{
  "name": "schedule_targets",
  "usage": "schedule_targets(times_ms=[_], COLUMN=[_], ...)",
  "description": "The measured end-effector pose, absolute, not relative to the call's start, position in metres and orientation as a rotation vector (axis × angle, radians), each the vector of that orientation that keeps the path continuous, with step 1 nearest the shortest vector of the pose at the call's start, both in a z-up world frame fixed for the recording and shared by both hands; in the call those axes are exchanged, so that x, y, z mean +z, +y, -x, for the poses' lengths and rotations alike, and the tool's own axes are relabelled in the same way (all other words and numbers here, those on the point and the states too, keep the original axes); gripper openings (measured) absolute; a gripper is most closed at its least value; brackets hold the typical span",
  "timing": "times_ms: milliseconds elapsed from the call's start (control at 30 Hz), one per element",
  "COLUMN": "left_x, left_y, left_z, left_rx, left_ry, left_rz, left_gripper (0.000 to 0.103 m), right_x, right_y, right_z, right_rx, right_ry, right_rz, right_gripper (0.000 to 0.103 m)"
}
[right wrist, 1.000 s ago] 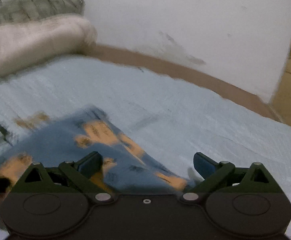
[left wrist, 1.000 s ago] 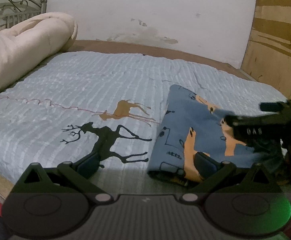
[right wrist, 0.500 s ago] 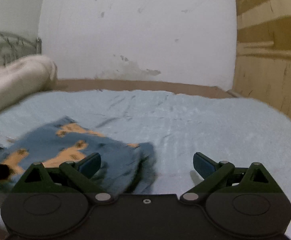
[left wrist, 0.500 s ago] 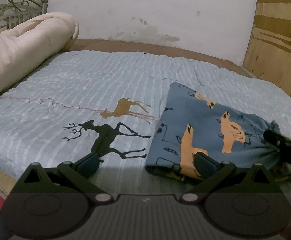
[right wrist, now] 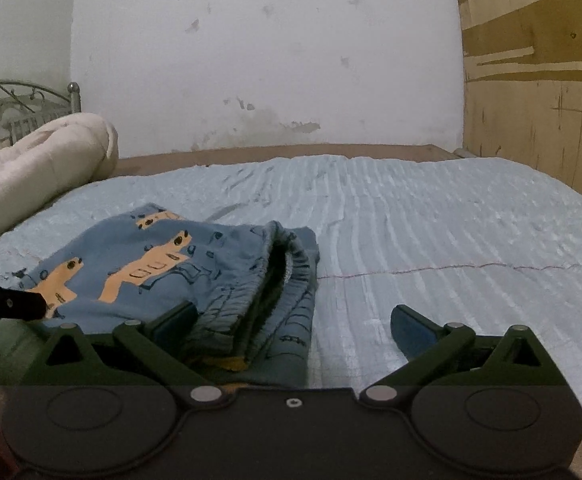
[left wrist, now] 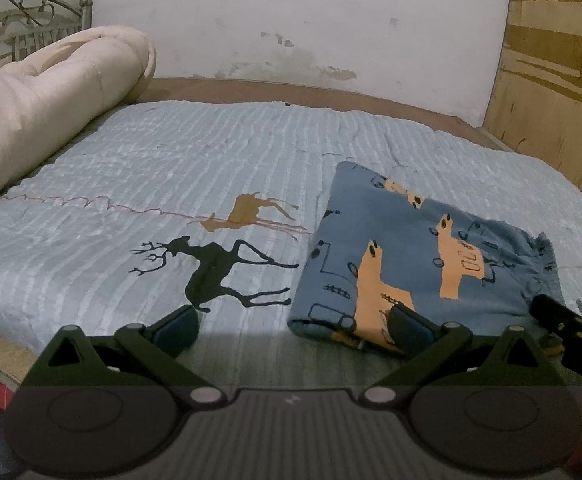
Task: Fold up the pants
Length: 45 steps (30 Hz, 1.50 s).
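The blue pants [left wrist: 419,256] with orange animal prints lie folded into a flat rectangle on the light blue bedspread [left wrist: 195,168]. My left gripper [left wrist: 291,330] is open just in front of their near left corner, holding nothing. In the right wrist view the pants [right wrist: 163,264] show their gathered waistband toward me. My right gripper [right wrist: 295,330] is open at the near right end of the pants, nothing between its fingers. The right gripper's tip [left wrist: 571,332] pokes into the left wrist view at the right edge.
A rolled cream duvet [left wrist: 39,112] lies along the left side of the bed below a metal headboard [left wrist: 15,24]. A white wall stands behind and a wooden panel [right wrist: 539,80] to the right. The bedspread carries deer prints [left wrist: 215,272].
My right gripper has pulled back off the pants toward the near right and swung right. The pants stay folded. My left gripper has barely moved.
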<state>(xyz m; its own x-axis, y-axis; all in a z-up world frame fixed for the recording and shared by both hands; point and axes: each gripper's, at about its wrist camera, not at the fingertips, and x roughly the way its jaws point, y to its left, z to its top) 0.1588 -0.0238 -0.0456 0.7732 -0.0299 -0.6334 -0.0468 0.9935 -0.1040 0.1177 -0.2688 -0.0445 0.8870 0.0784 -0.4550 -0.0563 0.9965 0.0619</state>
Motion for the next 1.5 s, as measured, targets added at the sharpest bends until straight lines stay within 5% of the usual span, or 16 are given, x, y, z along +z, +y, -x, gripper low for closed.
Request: schedule_targets(times_ms=[467,567,800,1033,1167,1500], left_x=[-0.042,-0.044,-0.043,-0.037,-0.028,0.019], left_y=[-0.007,-0.005,-0.010,-0.020,-0.025,-0.030], left_z=[-0.214,-0.226,-0.229,-0.228,-0.226,-0.257], left_rx=[-0.105,-0.132,-0.176,-0.208,-0.213,-0.172], left_ry=[0.731,0.764,0.788,0.789,0.764,0.579], left_rz=[0.213,0.224,0.218,0.197,0.168,0.171], left_gripper=[0.102,0.102,0.076,0.022,0.016,0.015], right_x=[-0.034,-0.040,-0.045,-0.041,-0.034,0.014], right_y=[-0.320,-0.323,-0.319,-0.311,-0.309,-0.292], right_z=[-0.210,-0.225,-0.220,-0.218,-0.216,-0.247], right_rx=[0.316,0.323,0.336,0.346,0.354,0.374], right_ry=[0.628,0.659,0.654,0.636,0.603,0.453], right_rz=[-0.371,-0.382,-0.352,-0.324,-0.318,-0.224], right_gripper=[0.102,0.094,0.056,0.030,0.020,0.018])
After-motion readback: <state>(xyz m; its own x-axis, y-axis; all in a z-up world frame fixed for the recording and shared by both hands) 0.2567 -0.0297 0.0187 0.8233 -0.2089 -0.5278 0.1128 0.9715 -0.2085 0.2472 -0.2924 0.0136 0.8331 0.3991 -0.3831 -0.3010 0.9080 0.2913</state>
